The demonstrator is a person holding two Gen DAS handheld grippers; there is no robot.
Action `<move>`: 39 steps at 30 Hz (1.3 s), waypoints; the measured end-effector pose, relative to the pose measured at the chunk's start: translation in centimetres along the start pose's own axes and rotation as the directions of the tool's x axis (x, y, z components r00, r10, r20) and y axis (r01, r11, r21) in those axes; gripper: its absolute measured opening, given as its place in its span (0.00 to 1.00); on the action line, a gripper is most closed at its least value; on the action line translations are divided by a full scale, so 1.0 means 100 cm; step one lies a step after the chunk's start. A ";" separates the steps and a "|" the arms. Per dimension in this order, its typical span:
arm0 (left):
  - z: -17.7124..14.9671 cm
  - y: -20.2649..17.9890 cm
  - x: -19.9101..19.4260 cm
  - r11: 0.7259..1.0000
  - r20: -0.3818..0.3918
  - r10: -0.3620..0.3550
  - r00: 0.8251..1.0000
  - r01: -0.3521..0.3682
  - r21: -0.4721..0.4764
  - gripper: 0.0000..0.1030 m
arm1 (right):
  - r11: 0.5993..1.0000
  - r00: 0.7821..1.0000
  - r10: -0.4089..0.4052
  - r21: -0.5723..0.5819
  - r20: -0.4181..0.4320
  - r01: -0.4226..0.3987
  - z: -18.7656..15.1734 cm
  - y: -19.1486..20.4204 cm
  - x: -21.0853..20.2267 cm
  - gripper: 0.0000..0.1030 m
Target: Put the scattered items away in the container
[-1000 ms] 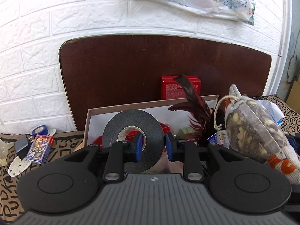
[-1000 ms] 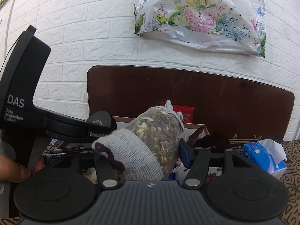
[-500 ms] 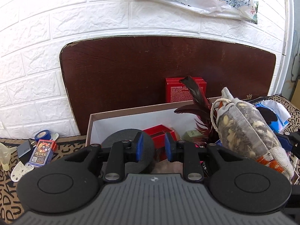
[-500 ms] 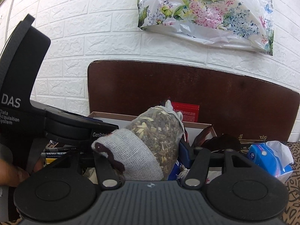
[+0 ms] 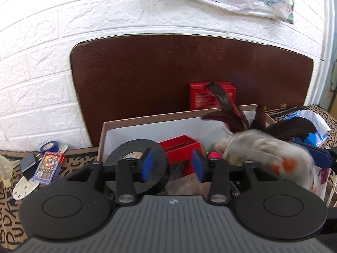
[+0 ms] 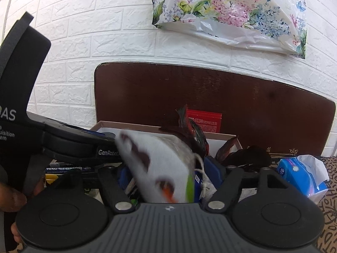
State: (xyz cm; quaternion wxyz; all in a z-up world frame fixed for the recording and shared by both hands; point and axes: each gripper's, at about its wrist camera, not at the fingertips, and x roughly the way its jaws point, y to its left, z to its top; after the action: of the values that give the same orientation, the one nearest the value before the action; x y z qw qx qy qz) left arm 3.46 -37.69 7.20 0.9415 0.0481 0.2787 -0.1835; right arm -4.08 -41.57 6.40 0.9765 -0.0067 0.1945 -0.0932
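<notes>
The cardboard box [image 5: 147, 130] with a white inside stands against a brown board. A black tape roll [image 5: 134, 158] leans in the box's left part, behind my left gripper's left finger. My left gripper [image 5: 172, 165] hovers over the box, jaws opening with nothing between the blue pads. A mesh pouch of dried herbs [image 6: 160, 168] shows blurred and tilted between the fingers of my right gripper [image 6: 168, 172], whose jaws are opening, the pads apart from it. The left wrist view shows the pouch [image 5: 263, 154] over the box's right part.
Dark feathers [image 5: 227, 109] and a small red box [image 5: 179, 147] sit in the container. A taller red carton [image 5: 210, 97] stands behind it. A card deck [image 5: 49, 164] and blue tape [image 5: 49, 146] lie left on the patterned mat; a blue tissue pack [image 6: 299, 175] lies right.
The black roll was gripped upright in my left jaws, sank into the box, and is now let go. The right jaws spread and the pouch tips and drops in a blur.
</notes>
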 end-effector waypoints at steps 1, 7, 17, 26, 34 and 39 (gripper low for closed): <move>0.000 0.001 -0.001 1.000 0.000 0.002 1.000 -0.002 -0.010 0.53 | 1.000 1.000 -0.003 0.007 0.005 0.003 0.000 -0.001 -0.002 0.70; 0.001 0.005 -0.011 0.999 0.008 0.026 1.000 -0.026 -0.039 0.79 | 0.998 0.999 -0.027 0.055 0.042 0.025 -0.005 -0.005 -0.017 0.79; -0.005 0.006 -0.026 0.998 0.007 0.025 1.000 -0.025 -0.051 0.81 | 0.995 0.997 -0.041 0.095 0.066 0.035 -0.014 -0.001 -0.035 0.81; -0.019 0.002 -0.039 0.984 0.015 0.137 0.991 -0.134 -0.119 0.94 | 0.985 0.987 -0.133 0.125 0.086 0.121 -0.028 0.012 -0.047 0.91; -0.039 0.009 -0.045 0.971 -0.024 0.171 0.985 -0.173 -0.163 1.00 | 0.977 0.976 -0.193 0.117 0.102 0.181 -0.045 0.029 -0.060 0.98; -0.046 0.005 -0.070 0.969 0.006 0.193 0.981 -0.190 -0.160 1.00 | 0.978 0.973 -0.190 0.118 0.134 0.174 -0.050 0.032 -0.088 1.00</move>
State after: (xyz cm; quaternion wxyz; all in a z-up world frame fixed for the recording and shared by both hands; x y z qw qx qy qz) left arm -4.13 -34.13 7.11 0.9585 -0.0022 0.2765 -0.0694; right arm -13.41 -36.64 4.95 0.9743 0.0205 0.1167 -0.1918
